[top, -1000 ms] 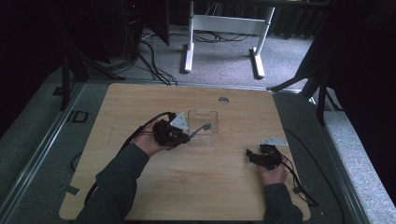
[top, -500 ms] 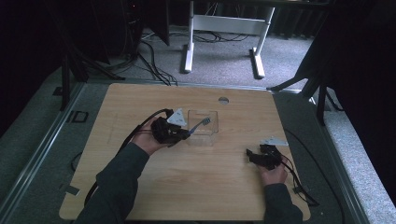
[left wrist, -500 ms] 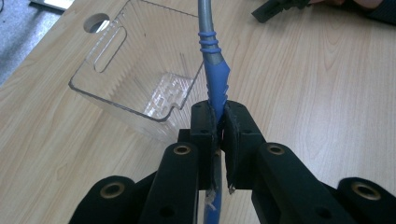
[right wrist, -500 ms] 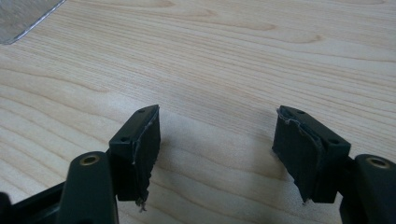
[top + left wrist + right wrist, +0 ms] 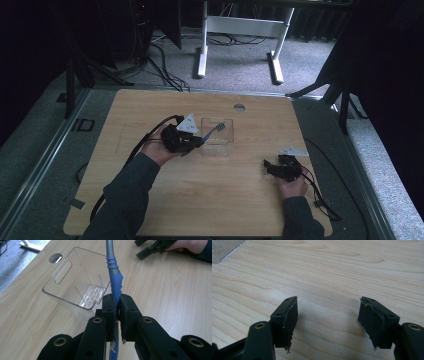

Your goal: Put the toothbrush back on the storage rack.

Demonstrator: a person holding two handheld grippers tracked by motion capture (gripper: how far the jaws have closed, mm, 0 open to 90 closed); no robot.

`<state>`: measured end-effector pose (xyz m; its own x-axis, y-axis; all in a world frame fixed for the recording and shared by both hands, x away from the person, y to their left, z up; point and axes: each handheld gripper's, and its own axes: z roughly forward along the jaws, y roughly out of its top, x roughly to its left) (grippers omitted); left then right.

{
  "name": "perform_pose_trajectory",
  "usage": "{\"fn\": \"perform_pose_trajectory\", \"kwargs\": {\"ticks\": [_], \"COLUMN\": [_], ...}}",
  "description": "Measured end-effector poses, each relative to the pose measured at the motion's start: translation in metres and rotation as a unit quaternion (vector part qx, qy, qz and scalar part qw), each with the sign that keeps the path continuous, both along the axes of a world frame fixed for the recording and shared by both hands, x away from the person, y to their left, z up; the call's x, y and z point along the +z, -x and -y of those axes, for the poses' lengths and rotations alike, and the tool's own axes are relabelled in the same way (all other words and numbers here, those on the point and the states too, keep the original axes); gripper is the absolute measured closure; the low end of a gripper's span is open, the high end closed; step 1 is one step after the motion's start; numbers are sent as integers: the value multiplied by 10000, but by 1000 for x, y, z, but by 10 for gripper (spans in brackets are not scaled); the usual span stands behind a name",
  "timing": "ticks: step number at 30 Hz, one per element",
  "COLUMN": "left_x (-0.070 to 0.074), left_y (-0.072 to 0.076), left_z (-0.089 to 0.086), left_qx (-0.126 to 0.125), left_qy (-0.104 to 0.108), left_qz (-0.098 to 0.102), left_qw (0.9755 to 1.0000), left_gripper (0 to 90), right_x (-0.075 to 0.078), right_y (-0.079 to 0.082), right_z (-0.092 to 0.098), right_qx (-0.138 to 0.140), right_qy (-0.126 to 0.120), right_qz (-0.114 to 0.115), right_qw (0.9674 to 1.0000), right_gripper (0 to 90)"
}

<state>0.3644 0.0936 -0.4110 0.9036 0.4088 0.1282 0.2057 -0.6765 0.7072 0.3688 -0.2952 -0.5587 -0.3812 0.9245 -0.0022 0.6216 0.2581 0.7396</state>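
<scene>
Two grippers, one utensil, one clear bin on a single wooden table

At centre frame sits one clear plastic bin point(image 5: 217, 137); one blue-handled utensil point(image 5: 114, 282) rises beside it. Two grippers appear: the left gripper point(image 5: 199, 142) left of centre, the right gripper point(image 5: 267, 166) at lower right. Two forearms enter from the bottom edge. The table point(image 5: 150, 105) has one round hole point(image 5: 239, 107) near its top edge.

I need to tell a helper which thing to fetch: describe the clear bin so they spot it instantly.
On the wooden table, look just past the middle, by the round hole. The clear plastic bin stands there open-topped, beside the left tongs holding a blue-handled utensil. It is the only see-through thing.
</scene>
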Motion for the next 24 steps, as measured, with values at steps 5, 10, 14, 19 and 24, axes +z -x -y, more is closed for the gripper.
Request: {"fn": "perform_pose_trajectory", "kwargs": {"ticks": [5,10,14,19,24], "left_x": [2,4,5,6,8], "left_y": [1,1,0,1,1], "left_z": [-2,-3,-4,-4,-6], "left_qx": [29,87,114,131,174], "left_qy": [65,158,207,234,284], "left_qz": [67,91,111,169,202], "left_qw": [10000,9998,9997,9995,9992], "left_gripper": [832,833,833,833,833], "right_x": [0,0,0,0,0], "right_y": [0,0,0,0,0], "right_z": [0,0,0,0,0], "right_qx": [-1,0,1,0,1], "right_qy": [-2,-1,-1,-1,0], "right_qz": [-2,-1,0,0,2], "right_qw": [10000,10000,10000,10000,10000], "right_gripper": [313,313,313,313,313]}}
